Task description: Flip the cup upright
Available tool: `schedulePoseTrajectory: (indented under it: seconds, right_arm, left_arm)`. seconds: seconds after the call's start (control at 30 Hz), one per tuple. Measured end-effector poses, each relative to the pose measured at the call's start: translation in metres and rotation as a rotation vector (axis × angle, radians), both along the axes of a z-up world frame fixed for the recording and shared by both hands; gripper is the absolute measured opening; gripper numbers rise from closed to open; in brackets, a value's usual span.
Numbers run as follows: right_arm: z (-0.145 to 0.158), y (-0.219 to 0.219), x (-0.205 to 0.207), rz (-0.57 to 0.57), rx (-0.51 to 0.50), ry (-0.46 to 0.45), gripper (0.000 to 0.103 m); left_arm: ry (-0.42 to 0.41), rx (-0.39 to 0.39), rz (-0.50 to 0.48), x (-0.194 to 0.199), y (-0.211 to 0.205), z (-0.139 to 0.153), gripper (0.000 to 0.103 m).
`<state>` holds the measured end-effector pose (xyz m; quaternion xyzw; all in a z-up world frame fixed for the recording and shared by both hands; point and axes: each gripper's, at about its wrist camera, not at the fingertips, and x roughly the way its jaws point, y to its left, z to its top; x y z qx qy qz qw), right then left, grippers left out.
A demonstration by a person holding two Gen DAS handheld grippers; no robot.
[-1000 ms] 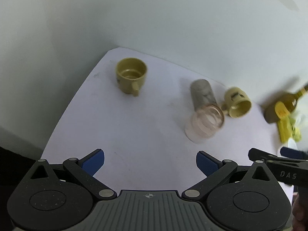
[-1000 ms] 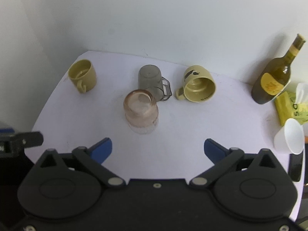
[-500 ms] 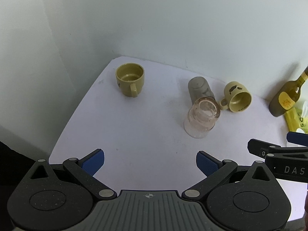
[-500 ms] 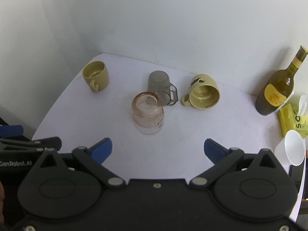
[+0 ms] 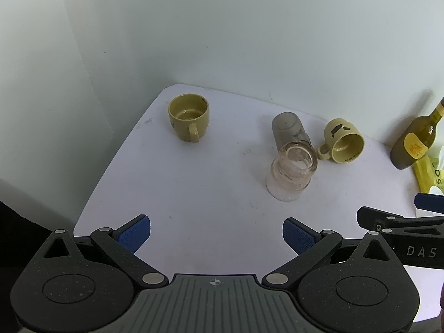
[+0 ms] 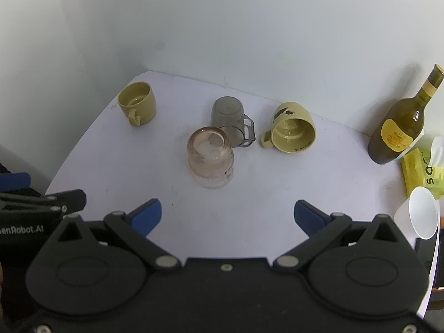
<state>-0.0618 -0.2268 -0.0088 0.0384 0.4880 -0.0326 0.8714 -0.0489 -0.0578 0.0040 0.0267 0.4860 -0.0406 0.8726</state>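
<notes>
A yellow mug [image 5: 344,144] [image 6: 291,127] lies on its side on the white table [image 5: 180,180] [image 6: 263,188], mouth toward me. A clear pinkish glass [image 5: 291,172] [image 6: 211,161] and a grey plastic cup [image 5: 288,127] [image 6: 230,119] stand upside down next to each other. An olive mug [image 5: 190,116] [image 6: 137,102] stands upright at the back left. My left gripper [image 5: 216,236] and my right gripper [image 6: 227,213] are both open and empty, held near the table's front edge, well short of the cups.
A wine bottle [image 6: 402,127] [image 5: 416,141] stands at the back right by the wall. A yellow packet [image 6: 421,174] and a white paper cup [image 6: 419,216] lie at the right edge. The right gripper's finger shows in the left wrist view [image 5: 399,222].
Both grippers have drawn back and up from the cups, so the table looks smaller and farther. The cups have not moved. Both grippers stay open.
</notes>
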Motion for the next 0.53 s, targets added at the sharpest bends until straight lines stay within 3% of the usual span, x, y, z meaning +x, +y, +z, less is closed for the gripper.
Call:
schedulePoseTrajectory:
  seconds: [0.53]
  right_arm:
    - [-0.0042, 0.003, 0.0069, 0.007, 0.004, 0.011, 0.103]
  left_arm:
    - [0.001, 0.004, 0.0, 0.0057, -0.0047, -0.0033, 0.103]
